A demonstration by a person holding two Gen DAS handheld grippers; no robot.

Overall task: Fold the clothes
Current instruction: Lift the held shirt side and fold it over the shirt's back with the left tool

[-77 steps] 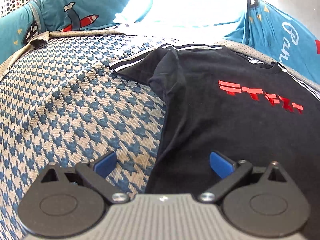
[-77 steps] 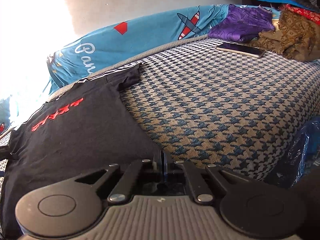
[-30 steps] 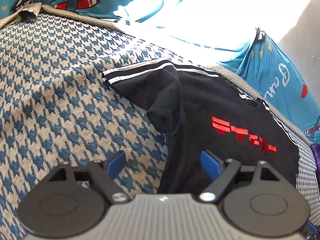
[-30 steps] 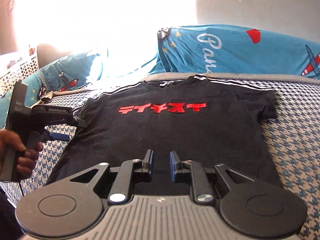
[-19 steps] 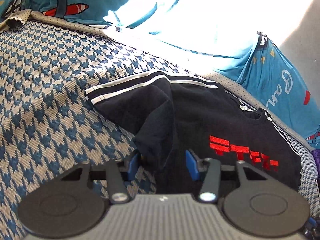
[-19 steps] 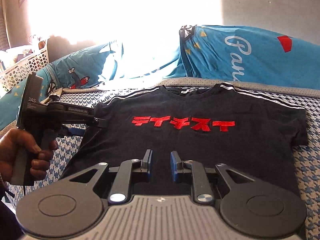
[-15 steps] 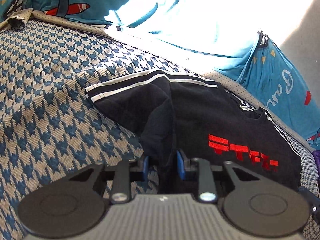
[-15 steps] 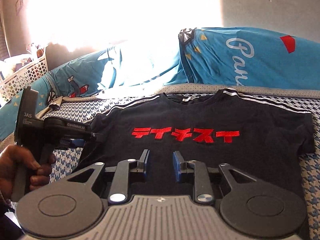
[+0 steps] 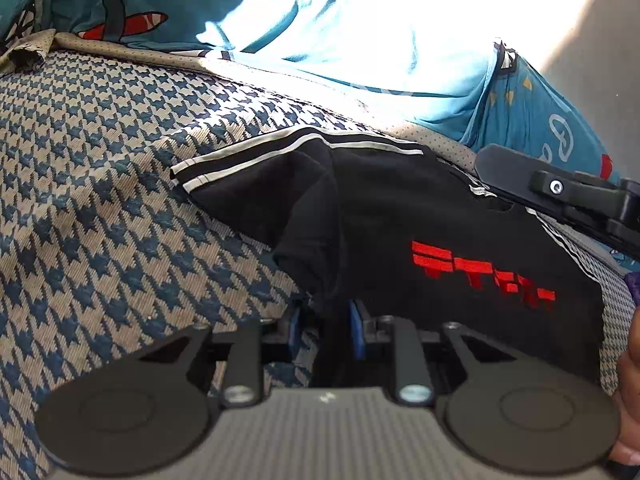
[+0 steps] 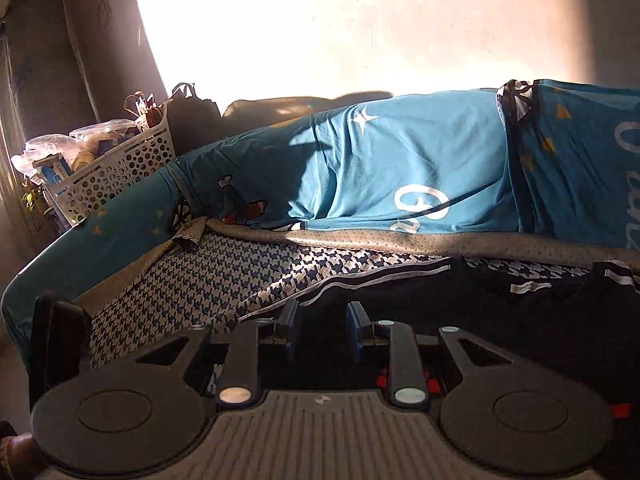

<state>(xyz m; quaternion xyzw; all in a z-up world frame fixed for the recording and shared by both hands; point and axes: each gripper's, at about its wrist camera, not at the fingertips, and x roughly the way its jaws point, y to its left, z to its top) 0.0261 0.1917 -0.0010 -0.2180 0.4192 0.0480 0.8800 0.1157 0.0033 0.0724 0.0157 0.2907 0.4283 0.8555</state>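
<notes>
The left gripper (image 9: 325, 324) has just clamped the black T-shirt (image 9: 420, 216) by its side; the right gripper (image 10: 322, 320), part-open and empty, swings toward the shoulder, starting the fold.

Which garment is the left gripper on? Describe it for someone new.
On the blue-and-beige houndstooth bed cover lies a black T-shirt, pinched at its side edge by the left gripper. Red block lettering and white sleeve stripes distinguish it from the teal bedding behind.
</notes>
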